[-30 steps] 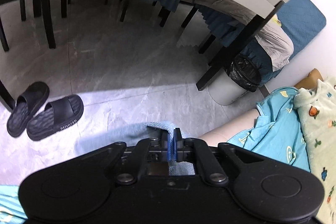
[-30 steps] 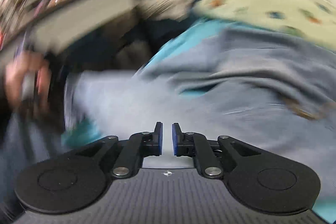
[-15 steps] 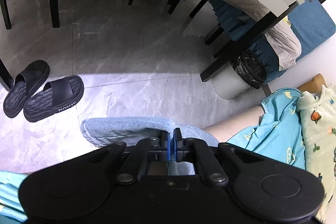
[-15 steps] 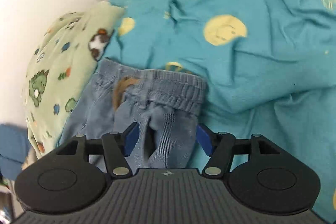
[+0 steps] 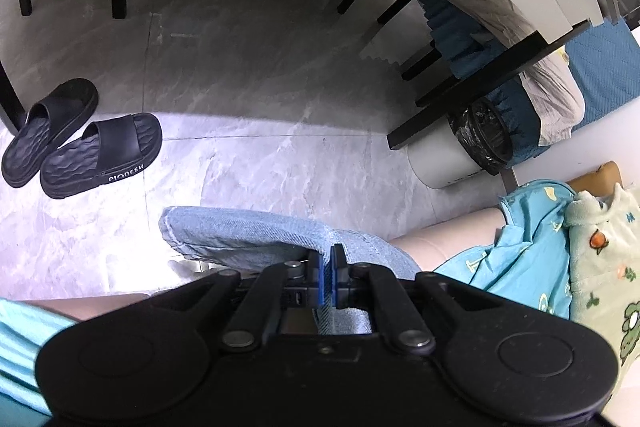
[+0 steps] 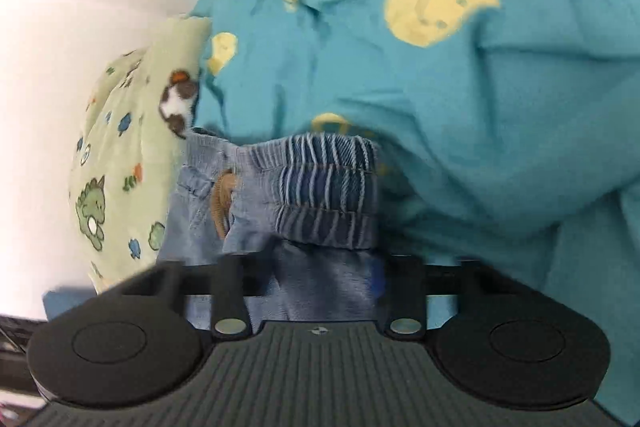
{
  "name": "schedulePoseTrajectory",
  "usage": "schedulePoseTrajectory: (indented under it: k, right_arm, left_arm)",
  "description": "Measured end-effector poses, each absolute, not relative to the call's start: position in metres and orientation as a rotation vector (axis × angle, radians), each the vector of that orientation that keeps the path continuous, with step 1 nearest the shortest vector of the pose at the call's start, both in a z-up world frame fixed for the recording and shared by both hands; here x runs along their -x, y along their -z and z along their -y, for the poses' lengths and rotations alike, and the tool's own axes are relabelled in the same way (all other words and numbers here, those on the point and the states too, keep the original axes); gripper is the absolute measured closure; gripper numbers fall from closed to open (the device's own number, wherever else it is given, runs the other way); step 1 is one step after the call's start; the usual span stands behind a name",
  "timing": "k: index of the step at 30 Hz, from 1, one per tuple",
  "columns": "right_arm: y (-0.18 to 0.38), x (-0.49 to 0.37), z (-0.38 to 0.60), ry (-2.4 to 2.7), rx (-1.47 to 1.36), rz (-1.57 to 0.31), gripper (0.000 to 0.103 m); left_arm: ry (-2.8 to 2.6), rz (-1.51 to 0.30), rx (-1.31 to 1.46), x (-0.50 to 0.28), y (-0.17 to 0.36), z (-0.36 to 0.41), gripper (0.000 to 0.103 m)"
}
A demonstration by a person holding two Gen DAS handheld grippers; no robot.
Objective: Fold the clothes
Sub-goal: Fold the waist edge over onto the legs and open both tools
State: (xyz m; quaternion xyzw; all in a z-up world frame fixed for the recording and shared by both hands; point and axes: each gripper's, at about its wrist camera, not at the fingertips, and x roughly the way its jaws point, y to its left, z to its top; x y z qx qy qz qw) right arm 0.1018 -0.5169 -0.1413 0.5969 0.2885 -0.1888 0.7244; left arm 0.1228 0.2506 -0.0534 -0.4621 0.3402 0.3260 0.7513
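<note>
Denim jeans (image 6: 304, 195) lie on a teal sheet (image 6: 460, 107), their elastic waistband bunched just beyond the right gripper (image 6: 316, 283). Its jaws are closing with the denim between them; the view is blurred there, so I cannot tell whether the pads already press the cloth. Left of the jeans sits a green dinosaur-print garment (image 6: 120, 155), touching them at its near edge.

In the left wrist view, the left gripper (image 5: 328, 281) is clamped tight on a fold of the same pale denim (image 5: 256, 231), and a leg end juts out to the left beyond the fingers, above the grey tiled floor (image 5: 248, 99). Black slippers (image 5: 80, 143) rest far left on the floor. A bin (image 5: 456, 155) with a black liner stands far right by a table leg. Teal and green cloth shows at the right edge.
</note>
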Motion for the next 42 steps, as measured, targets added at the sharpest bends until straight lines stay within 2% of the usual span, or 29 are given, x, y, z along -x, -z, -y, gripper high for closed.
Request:
schedulePoseTrajectory:
  k: [2,5,16,21,24,36,39,40,41,42]
  right_arm:
    - [0.117,-0.104,0.509,0.392,-1.244,-0.59,0.08]
    - [0.077,-0.114,0.5,0.341,-1.134,-0.518,0.085]
    - [-0.041,-0.179,0.554,0.18,-1.03,-0.415,0.087]
    - [-0.081,-0.175,0.586,0.16,-0.958,-0.291,0.087]
    - [-0.072,-0.157,0.611,0.194,-0.919,-0.274,0.086]
    - [0.092,-0.059,0.652,0.362,-0.924,-0.482,0.084]
    - [0.115,-0.044,0.649,0.39,-0.904,-0.527,0.079]
    - [0.119,-0.041,0.649,0.402,-0.893,-0.544,0.073]
    - [0.121,-0.038,0.648,0.415,-0.885,-0.558,0.067]
    - [0.116,-0.033,0.646,0.425,-0.877,-0.568,0.065]
  left_arm:
    - [-0.704,-0.733,0.999,-0.123,0.049,-0.249,0.101]
    - [-0.661,-0.697,1.0,-0.124,0.038,-0.25,0.101]
    - [-0.477,-0.558,1.034,-0.134,-0.023,-0.221,0.101]
    - [-0.345,-0.575,1.039,-0.127,-0.032,-0.188,0.101]
    - [-0.313,-0.607,1.019,-0.115,-0.021,-0.167,0.101]
    - [-0.337,-0.77,0.867,-0.096,0.032,-0.117,0.098]
    - [-0.345,-0.778,0.825,-0.096,0.033,-0.112,0.095]
    - [-0.344,-0.78,0.815,-0.096,0.032,-0.111,0.089]
    - [-0.342,-0.783,0.81,-0.096,0.031,-0.111,0.078]
    - [-0.34,-0.782,0.805,-0.095,0.03,-0.111,0.071]
